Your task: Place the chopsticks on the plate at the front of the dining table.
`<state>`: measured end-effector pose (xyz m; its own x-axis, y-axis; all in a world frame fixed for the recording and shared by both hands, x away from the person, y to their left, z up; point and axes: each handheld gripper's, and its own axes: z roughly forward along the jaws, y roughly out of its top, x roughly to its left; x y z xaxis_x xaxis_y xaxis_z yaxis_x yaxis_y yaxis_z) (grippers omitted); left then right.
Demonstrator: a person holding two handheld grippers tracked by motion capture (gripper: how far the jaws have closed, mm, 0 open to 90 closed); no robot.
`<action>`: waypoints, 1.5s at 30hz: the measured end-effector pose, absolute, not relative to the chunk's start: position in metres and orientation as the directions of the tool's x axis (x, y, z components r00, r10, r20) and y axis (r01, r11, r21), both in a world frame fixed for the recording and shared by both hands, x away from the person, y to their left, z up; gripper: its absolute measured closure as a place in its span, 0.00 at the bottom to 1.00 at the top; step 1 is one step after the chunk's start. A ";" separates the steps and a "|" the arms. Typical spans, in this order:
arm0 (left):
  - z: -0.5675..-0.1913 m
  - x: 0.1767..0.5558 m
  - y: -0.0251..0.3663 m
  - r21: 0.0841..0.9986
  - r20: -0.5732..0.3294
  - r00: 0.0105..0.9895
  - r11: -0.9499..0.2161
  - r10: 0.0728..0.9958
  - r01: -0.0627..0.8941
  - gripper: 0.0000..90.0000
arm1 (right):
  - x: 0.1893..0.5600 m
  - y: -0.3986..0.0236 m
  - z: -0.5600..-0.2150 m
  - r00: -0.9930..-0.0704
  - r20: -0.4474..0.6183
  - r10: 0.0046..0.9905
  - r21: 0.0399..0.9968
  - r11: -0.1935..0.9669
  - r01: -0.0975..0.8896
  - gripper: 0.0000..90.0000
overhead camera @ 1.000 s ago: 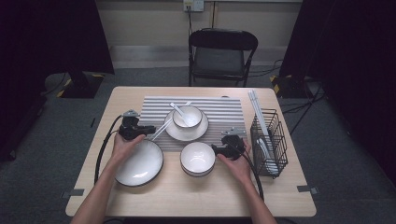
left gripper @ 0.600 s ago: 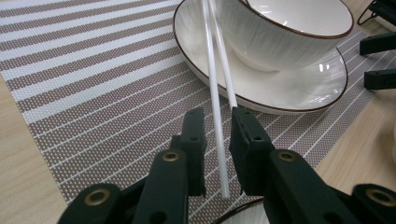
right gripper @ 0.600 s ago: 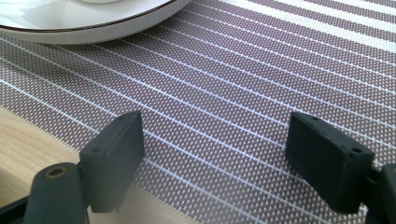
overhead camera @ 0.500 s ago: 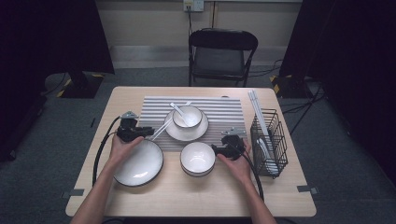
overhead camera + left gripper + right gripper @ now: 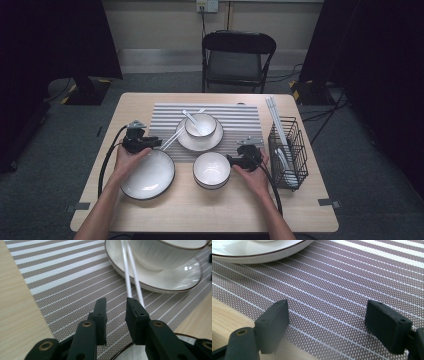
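Note:
My left gripper [image 5: 152, 142] rests at the left edge of the striped mat [image 5: 240, 117], over the far rim of a large white plate [image 5: 148, 175]. In the left gripper view its jaws [image 5: 116, 302] stand a little apart and have just been opening, with only mat between them. A pair of white chopsticks [image 5: 130, 277] lies just ahead, its near ends by the right jaw, its far ends leaning on a dark-rimmed plate [image 5: 162, 282] that holds a bowl [image 5: 170, 252]. My right gripper [image 5: 234, 161] sits beside a white bowl [image 5: 212, 170], jaws [image 5: 327, 307] wide open over the mat [image 5: 337, 277].
A spoon [image 5: 190, 119] lies in the bowl on the far plate [image 5: 200, 141]. A black wire rack [image 5: 287, 150] with long white sticks stands at the table's right edge. A folding chair [image 5: 237, 60] stands beyond the table. Cables trail from both grippers toward the front edge.

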<state>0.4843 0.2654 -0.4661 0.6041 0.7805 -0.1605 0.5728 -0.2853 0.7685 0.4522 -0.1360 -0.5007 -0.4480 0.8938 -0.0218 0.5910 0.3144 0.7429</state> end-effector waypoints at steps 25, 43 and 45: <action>-0.470 0.484 0.252 0.753 -0.149 0.626 -0.323 0.765 0.574 0.65 | 0.452 -0.136 -0.501 -0.448 -0.022 0.894 0.743 0.314 0.591 0.21; -0.472 0.483 0.246 0.748 -0.142 0.635 -0.338 0.759 0.571 0.54 | 0.452 -0.136 -0.501 -0.448 -0.022 0.894 0.743 0.314 0.591 0.21; -0.472 0.483 0.244 0.747 -0.141 0.637 -0.341 0.758 0.571 0.53 | 0.452 -0.136 -0.501 -0.448 -0.021 0.894 0.743 0.314 0.591 0.21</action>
